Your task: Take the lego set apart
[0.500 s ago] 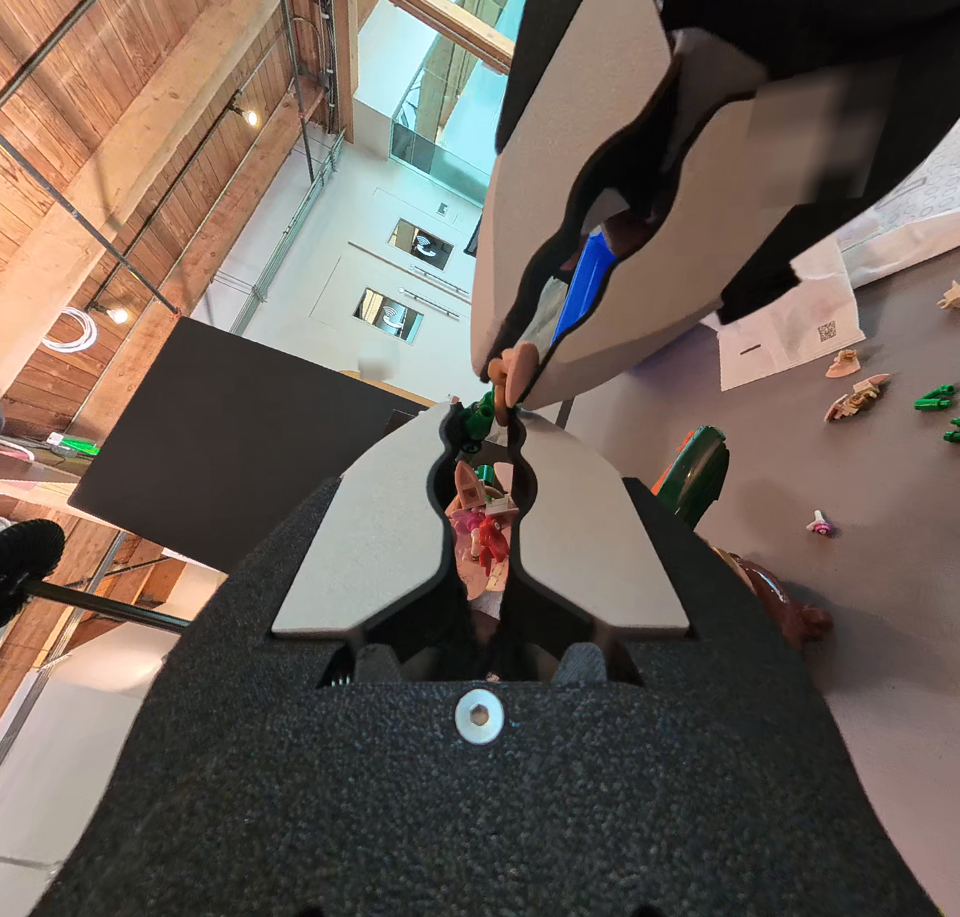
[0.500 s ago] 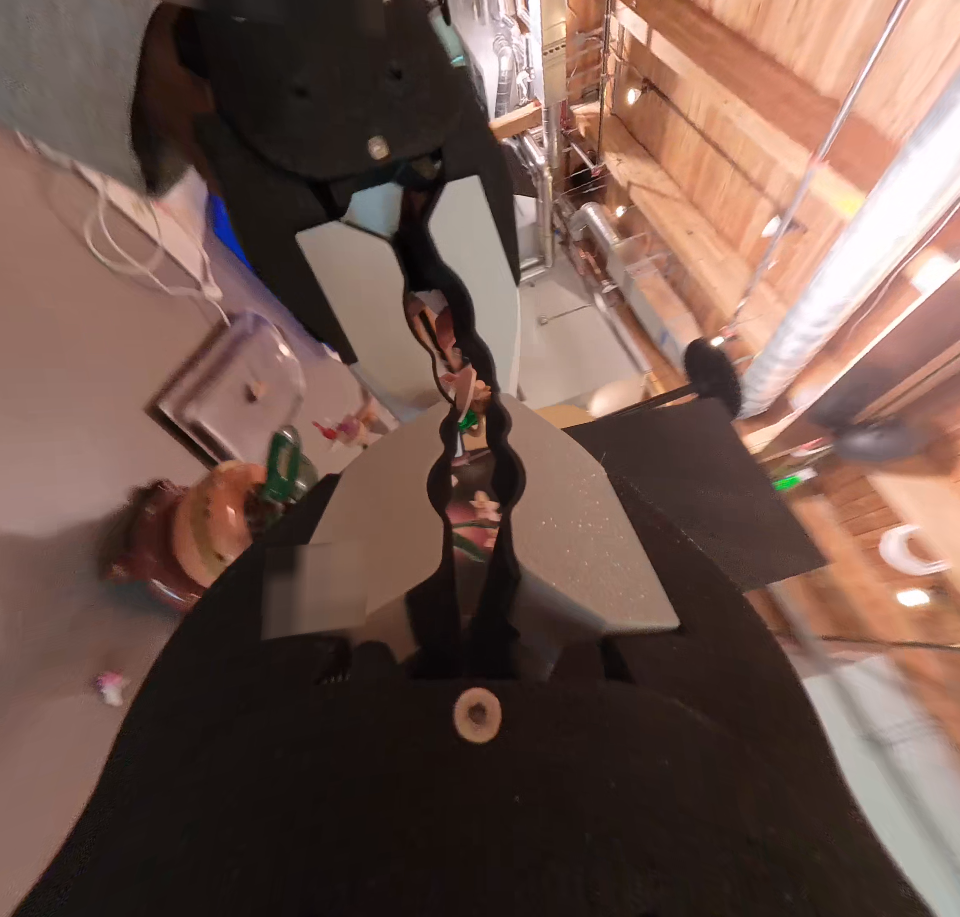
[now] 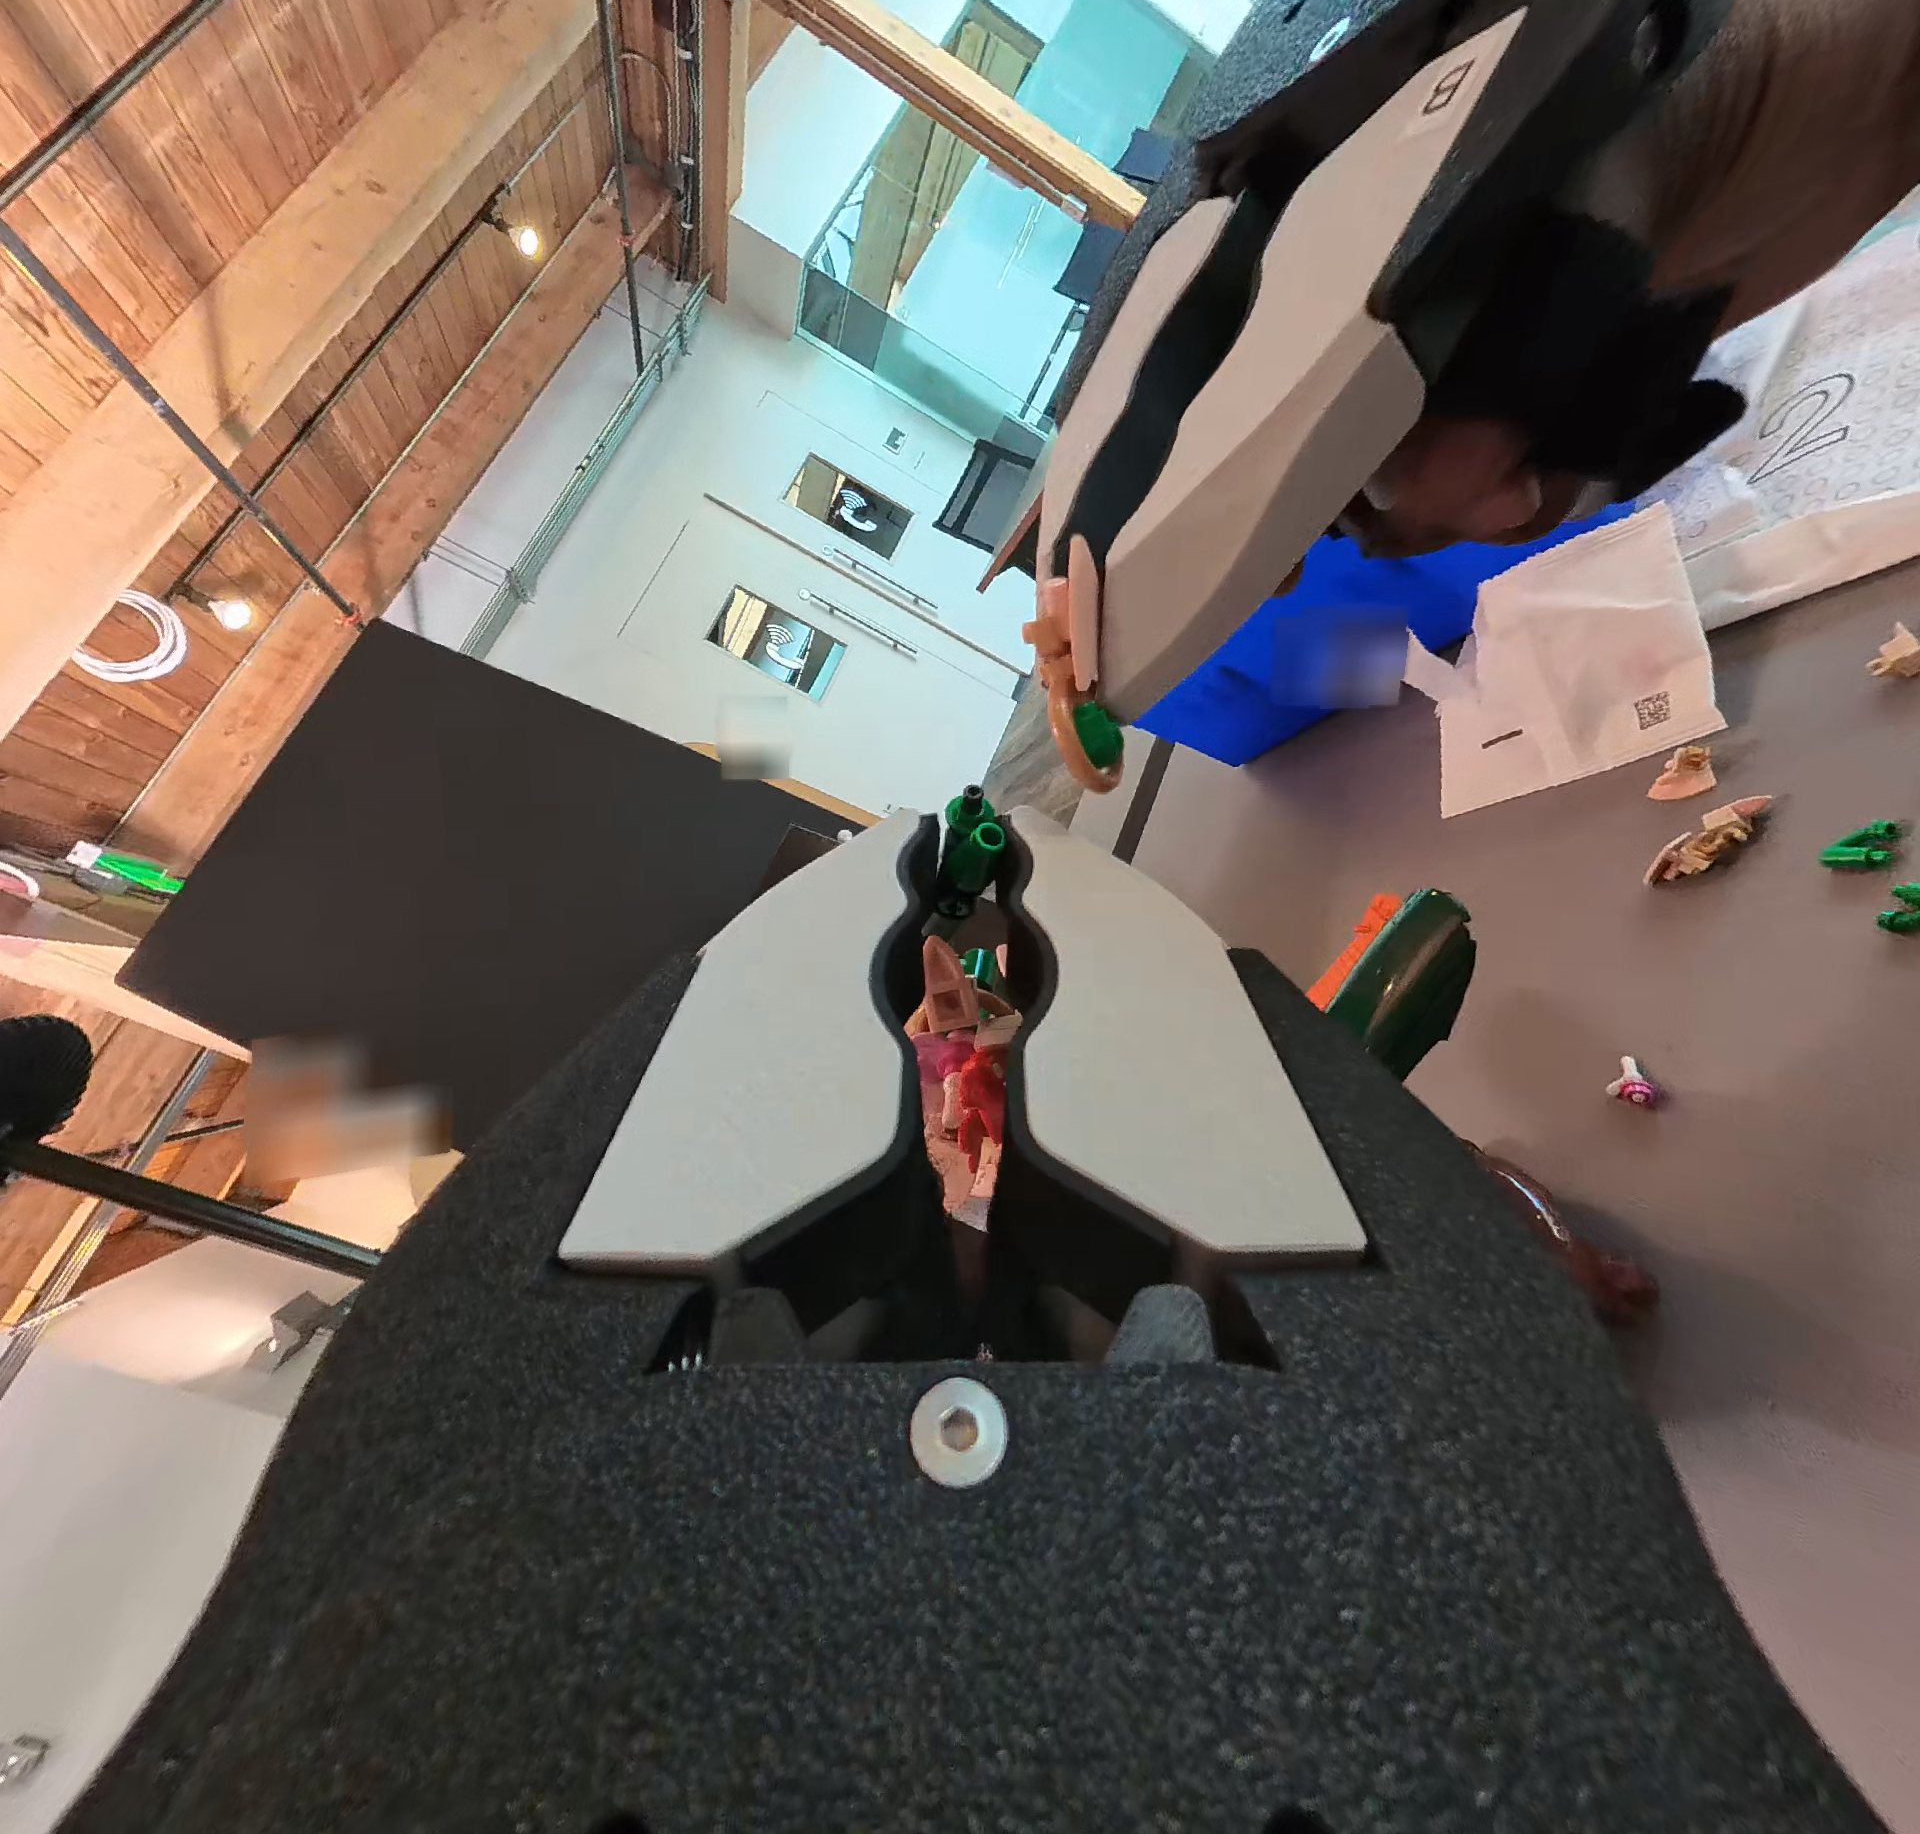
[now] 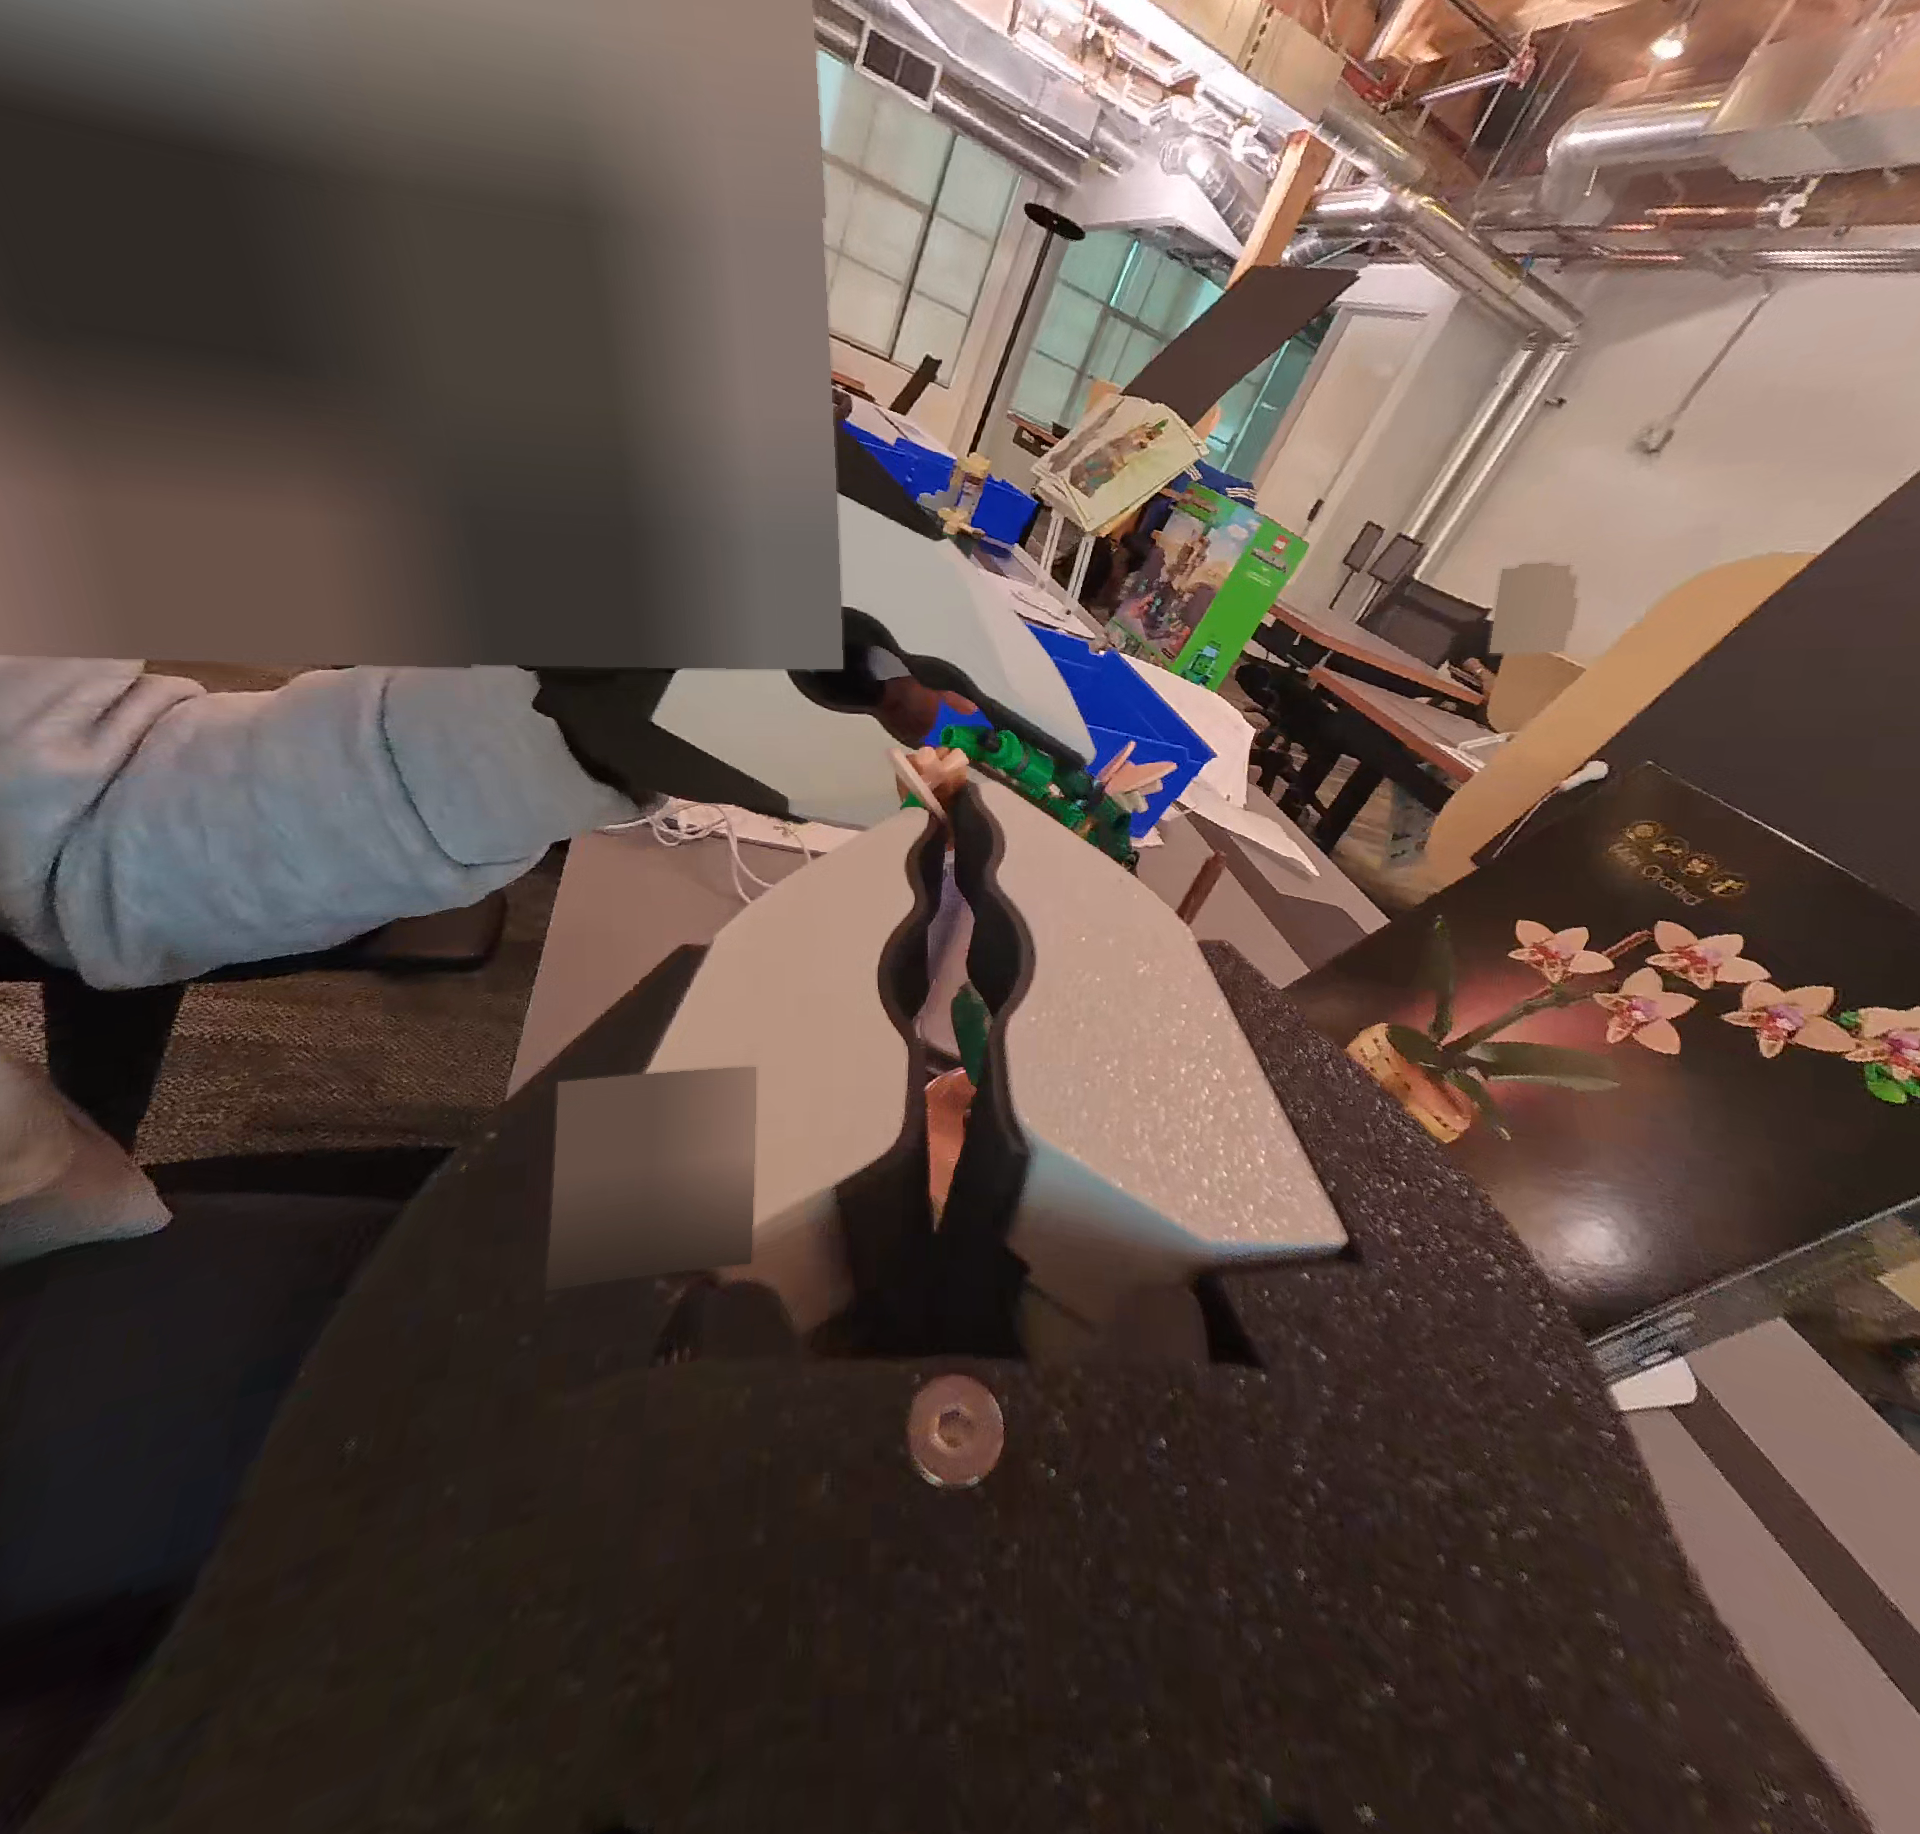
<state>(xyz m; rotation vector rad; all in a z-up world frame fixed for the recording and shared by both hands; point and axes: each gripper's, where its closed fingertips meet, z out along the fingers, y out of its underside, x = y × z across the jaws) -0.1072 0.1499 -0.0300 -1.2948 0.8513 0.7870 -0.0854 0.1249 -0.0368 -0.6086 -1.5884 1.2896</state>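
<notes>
**Both grippers clamped, petal piece held apart from the stem**

In my left wrist view, the left gripper (image 3: 971,828) has its grey jaws closed on a green plastic lego flower stem (image 3: 966,865), whose tip sticks out past the fingertips; pink, red and tan blossom bricks (image 3: 961,1067) show in the gap behind it. Up and to the right, the right gripper (image 3: 1081,688) holds a small tan petal piece with a green stud (image 3: 1081,719), clear of the stem and not touching it. On the grey tabletop (image 3: 1714,1265) to the right lie loose tan petal pieces (image 3: 1704,834), small green pieces (image 3: 1865,857), a tiny pink-and-white piece (image 3: 1633,1086) and a white paper bag (image 3: 1579,662). A dark green leaf piece (image 3: 1403,974) stands just beside my gripper body.

In my right wrist view, the right gripper (image 4: 951,797) is closed on the tan petal piece (image 4: 928,774) at its tips. Just beyond, the left gripper (image 4: 1081,745) grips the green stem (image 4: 997,745); how far the two are apart I cannot quite tell from this angle. A black lego box with printed orchids (image 4: 1662,1057) lies to the right, a light blue sleeve (image 4: 260,808) to the left.
</notes>
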